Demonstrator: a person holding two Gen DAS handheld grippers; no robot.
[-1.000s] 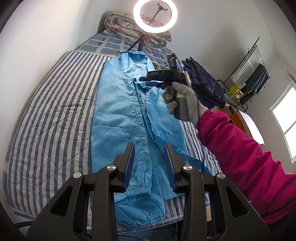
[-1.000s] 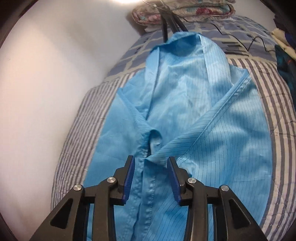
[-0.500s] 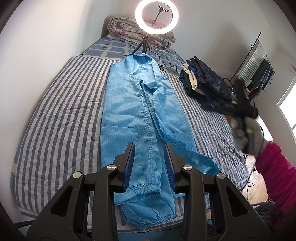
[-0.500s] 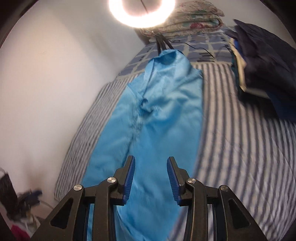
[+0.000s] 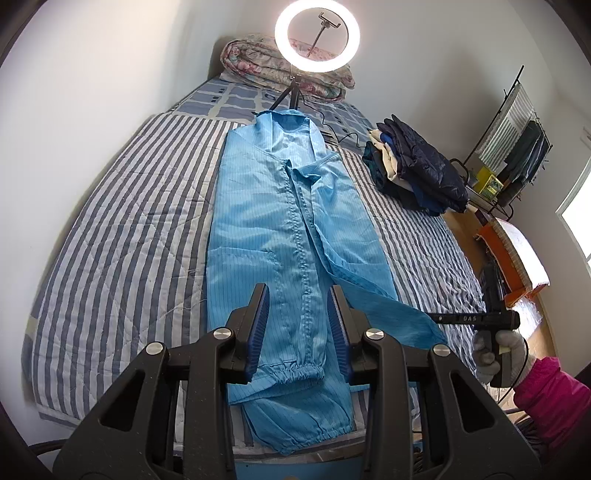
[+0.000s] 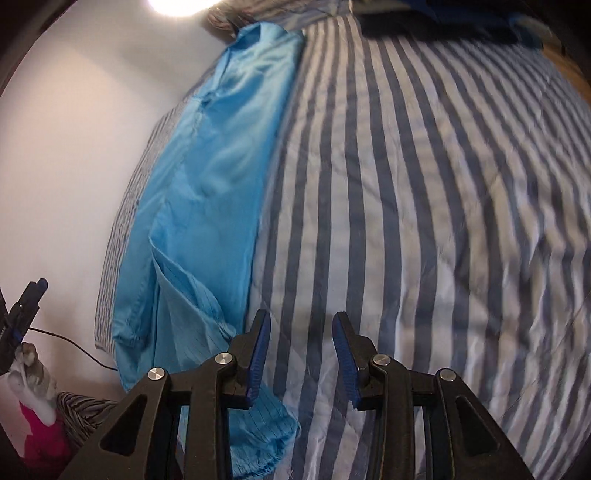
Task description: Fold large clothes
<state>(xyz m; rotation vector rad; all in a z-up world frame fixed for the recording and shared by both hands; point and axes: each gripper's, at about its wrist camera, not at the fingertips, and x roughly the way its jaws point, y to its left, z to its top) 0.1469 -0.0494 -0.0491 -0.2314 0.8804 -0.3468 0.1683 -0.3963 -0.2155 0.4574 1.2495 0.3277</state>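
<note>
A long light-blue garment (image 5: 291,236) is lying lengthwise down the middle of the striped bed (image 5: 122,236), its collar reaching toward the head edge and its elastic cuffs hanging at the foot edge. One sleeve (image 5: 373,291) is trailing diagonally off the garment's right side toward the bed's right edge.

Crowding the head edge, a ring light (image 5: 317,35) on a tripod is standing just behind the collar, with a rolled floral quilt (image 5: 255,59) lying beyond it. A pile of dark clothes (image 5: 413,166) is sitting near the right edge (well apart from the garment). A wall is running close along the left edge; past the right edge a clothes rack (image 5: 517,122) is standing.

The left gripper (image 5: 299,332) is hovering over the foot edge above the garment's lower part, jaws spread, pinching nothing. The right gripper (image 6: 301,350) is hanging over bare striped cover just beside the sleeve end (image 6: 258,435), jaws likewise spread and empty. Wide stripes of uncovered bedding are lying on both sides of the garment.
</note>
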